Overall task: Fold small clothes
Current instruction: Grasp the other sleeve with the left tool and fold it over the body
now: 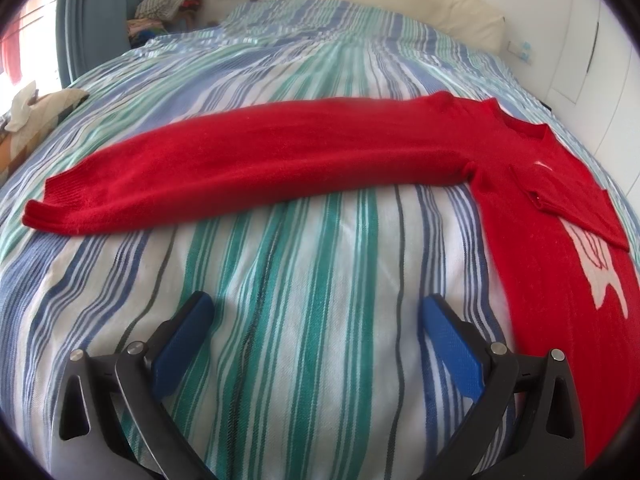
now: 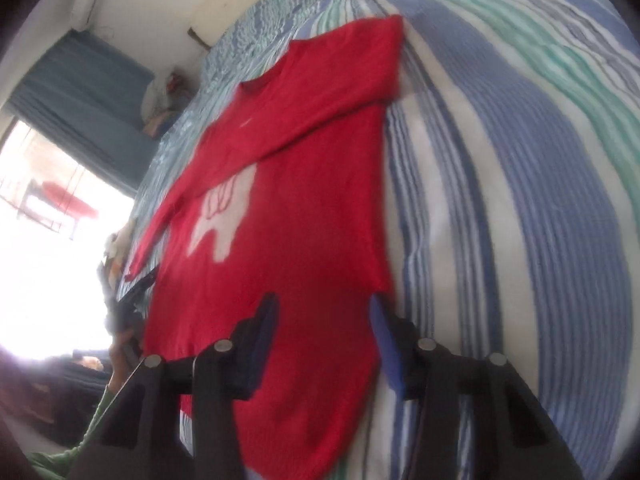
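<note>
A small red sweater (image 1: 532,208) with a white motif lies flat on the striped bedspread (image 1: 280,300). One long sleeve (image 1: 248,168) stretches out to the left. The other sleeve (image 2: 328,104) is folded across the chest. My left gripper (image 1: 316,320) is open and empty above the bare bedspread, in front of the stretched sleeve. My right gripper (image 2: 324,320) is open over the sweater's (image 2: 288,240) lower body, its fingers either side of the fabric near the hem edge; the view is blurred.
A pile of clothes (image 1: 168,4) sits at the bed's far left corner by a blue curtain (image 1: 92,16). A cream headboard cushion (image 1: 452,8) and a white wall lie beyond. A cushion (image 1: 32,120) lies at the left edge. A bright window (image 2: 52,220) is on the left.
</note>
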The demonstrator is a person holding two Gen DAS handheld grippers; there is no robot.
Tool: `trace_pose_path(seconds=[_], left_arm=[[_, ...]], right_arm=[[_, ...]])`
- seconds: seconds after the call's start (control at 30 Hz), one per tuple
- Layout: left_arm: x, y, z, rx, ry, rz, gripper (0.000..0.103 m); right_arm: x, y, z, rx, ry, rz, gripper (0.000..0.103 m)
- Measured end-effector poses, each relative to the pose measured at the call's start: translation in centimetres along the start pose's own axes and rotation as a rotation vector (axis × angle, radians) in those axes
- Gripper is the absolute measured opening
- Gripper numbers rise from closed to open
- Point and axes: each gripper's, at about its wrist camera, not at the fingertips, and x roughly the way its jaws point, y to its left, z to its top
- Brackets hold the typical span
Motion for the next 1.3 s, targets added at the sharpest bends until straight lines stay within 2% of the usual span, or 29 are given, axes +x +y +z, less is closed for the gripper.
trace_pose_path(seconds=[0.07,0.1,0.17,0.2,0.23,0.27,0.33,0.4,0.43,0.47,0.53,0.57,0.63,0.7,0.73,0.8,0.87,0.93,0.97,1.0,1.03,1.07,1.17,1.23,1.3], left_arm=[[0.0,0.0,0.0,0.001,0.001,0.002,0.103],[0.1,0.1,0.0,0.002,0.001,0.002,0.103],[0.1,0.0,0.0,0.002,0.004,0.005,0.103],[0.2,-0.1,0.0,0.005,0.008,0.008,0.103],[0.2,-0.1,0.1,0.007,0.015,0.011,0.103],[0.2,-0.1,0.2,0.011,0.027,0.014,0.103],[-0.5,0.1,0.5,0.012,0.065,0.005,0.103],[-2.2,1.1,1.1,-0.009,0.071,-0.066,0.102],[-3.4,2.3,1.5,-0.035,0.055,-0.098,0.102],[-4.6,3.8,2.0,-0.070,0.033,-0.111,0.102],[-6.6,7.8,3.5,-0.176,-0.018,-0.113,0.102],[-7.2,10.2,4.2,-0.242,-0.035,-0.102,0.102],[-7.3,15.2,5.2,-0.377,-0.040,-0.037,0.102],[-6.1,19.5,5.5,-0.492,-0.010,0.052,0.102],[-5.2,21.2,5.4,-0.537,0.014,0.066,0.101],[-3.0,23.1,5.3,-0.588,0.080,0.034,0.100],[-1.2,23.0,5.7,-0.579,0.120,0.000,0.099],[-0.1,22.0,6.5,-0.535,0.124,-0.005,0.085],[0.3,21.4,6.9,-0.515,0.132,-0.003,0.069],[0.8,21.0,7.2,-0.503,0.145,0.000,0.038],[1.2,20.6,7.6,-0.494,0.164,0.013,0.018],[1.0,20.1,7.9,-0.488,0.175,0.031,0.004],[-1.3,17.1,10.6,-0.398,0.112,0.058,0.003],[-3.6,13.1,13.6,-0.292,0.056,0.018,0.003],[-5.9,8.2,16.7,-0.182,0.002,-0.055,0.003]], right_arm=[[-2.9,1.2,-0.9,-0.031,-0.087,-0.062,0.052],[-3.8,2.3,-1.6,-0.063,-0.107,-0.050,0.054],[-4.3,4.4,-3.1,-0.116,-0.091,0.024,0.062],[-3.9,5.2,-4.0,-0.140,-0.060,0.061,0.067],[-3.1,5.9,-4.9,-0.162,-0.024,0.072,0.067],[-2.1,6.3,-5.8,-0.184,0.005,0.035,0.067],[-1.1,6.1,-7.3,-0.249,0.006,-0.145,0.067],[-1.8,5.7,-7.7,-0.325,-0.060,-0.319,0.067],[-2.8,5.6,-7.8,-0.333,-0.103,-0.358,0.067],[-4.0,5.2,-7.7,-0.315,-0.145,-0.348,0.068],[-6.3,4.3,-7.5,-0.246,-0.219,-0.297,0.075],[-7.1,3.9,-7.5,-0.218,-0.249,-0.287,0.079],[-7.8,3.3,-7.4,-0.192,-0.277,-0.283,0.079],[-7.8,3.0,-7.3,-0.178,-0.281,-0.285,0.079],[-7.8,3.0,-7.3,-0.168,-0.282,-0.276,0.079],[-7.3,3.2,-7.5,-0.147,-0.282,-0.245,0.079],[-6.7,3.6,-7.8,-0.135,-0.278,-0.216,0.079],[-6.0,4.2,-8.1,-0.141,-0.274,-0.196,0.079],[-5.7,4.6,-8.2,-0.148,-0.271,-0.190,0.079],[-5.5,5.0,-8.3,-0.155,-0.267,-0.185,0.079],[-5.3,5.3,-8.4,-0.161,-0.264,-0.179,0.079],[-5.2,5.6,-8.5,-0.166,-0.262,-0.175,0.079],[-5.6,5.8,-8.9,-0.181,-0.273,-0.182,0.079],[-6.1,5.6,-9.1,-0.180,-0.287,-0.190,0.079],[-6.6,5.1,-9.2,-0.162,-0.297,-0.188,0.079]])
